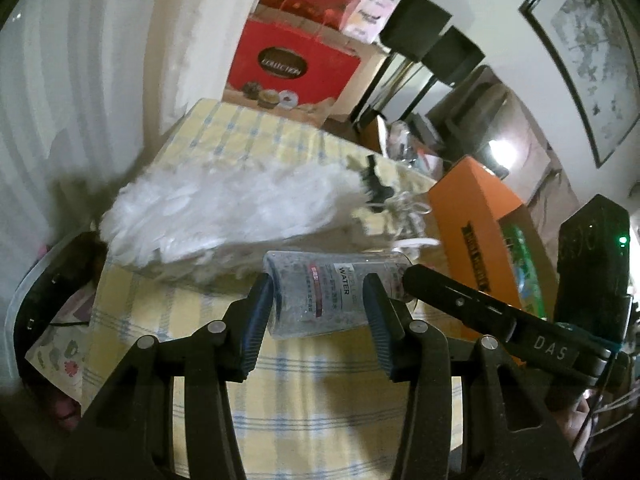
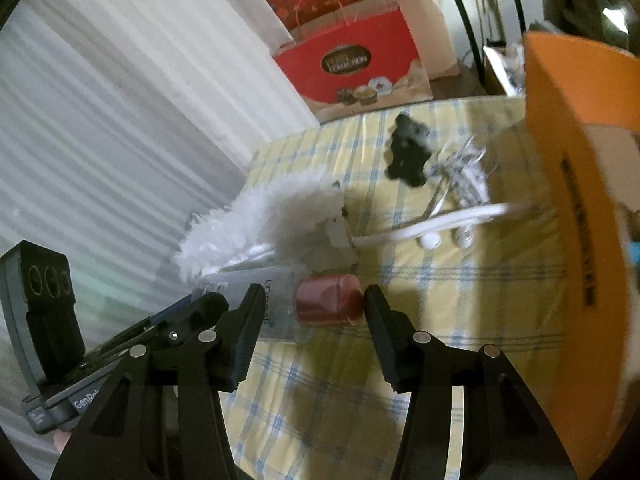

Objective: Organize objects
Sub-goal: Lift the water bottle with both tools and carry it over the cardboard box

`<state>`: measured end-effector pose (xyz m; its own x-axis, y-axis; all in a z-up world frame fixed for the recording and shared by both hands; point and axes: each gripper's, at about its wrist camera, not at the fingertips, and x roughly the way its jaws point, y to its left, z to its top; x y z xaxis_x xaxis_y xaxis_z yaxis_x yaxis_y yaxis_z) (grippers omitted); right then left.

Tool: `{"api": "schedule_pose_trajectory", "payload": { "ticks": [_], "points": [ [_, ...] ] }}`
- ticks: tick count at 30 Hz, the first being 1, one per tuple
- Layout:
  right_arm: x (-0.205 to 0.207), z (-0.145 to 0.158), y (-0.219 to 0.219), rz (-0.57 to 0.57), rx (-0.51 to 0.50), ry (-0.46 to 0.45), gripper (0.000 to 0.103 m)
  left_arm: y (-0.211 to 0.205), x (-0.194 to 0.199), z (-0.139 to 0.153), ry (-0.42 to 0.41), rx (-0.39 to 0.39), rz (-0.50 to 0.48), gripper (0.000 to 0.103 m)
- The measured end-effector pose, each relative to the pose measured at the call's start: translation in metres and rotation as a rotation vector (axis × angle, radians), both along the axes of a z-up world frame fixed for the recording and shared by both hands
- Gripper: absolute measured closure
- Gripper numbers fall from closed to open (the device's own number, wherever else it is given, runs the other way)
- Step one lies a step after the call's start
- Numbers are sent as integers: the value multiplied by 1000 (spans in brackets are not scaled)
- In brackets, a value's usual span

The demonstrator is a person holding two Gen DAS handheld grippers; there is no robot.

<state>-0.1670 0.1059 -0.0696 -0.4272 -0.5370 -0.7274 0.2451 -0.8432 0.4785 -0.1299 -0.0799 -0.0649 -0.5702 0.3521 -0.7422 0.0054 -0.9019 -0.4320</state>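
The jaws of both grippers, left (image 1: 318,312) and right (image 2: 310,320), are clamping the bottle (image 1: 320,292) (red cap (image 2: 329,299) rightward) above the desk (image 2: 440,280).

The left tongs (image 1: 316,300) pointed down at a slant, and their pads squeezed the clear bottle (image 1: 320,292). The right tongs (image 2: 312,312) pointed down too, closed on its red cap (image 2: 328,300).
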Motion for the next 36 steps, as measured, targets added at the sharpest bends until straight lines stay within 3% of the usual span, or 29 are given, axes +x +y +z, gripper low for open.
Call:
{"api": "schedule_pose_trajectory", "payload": {
  "ticks": [13,36],
  "points": [
    [21,54,50,-77,14,93,51,56,4,47,72,10,-60,60],
    [64,89,174,-252,58,128,51,181,10,67,81,40,-218,59]
  ]
}}
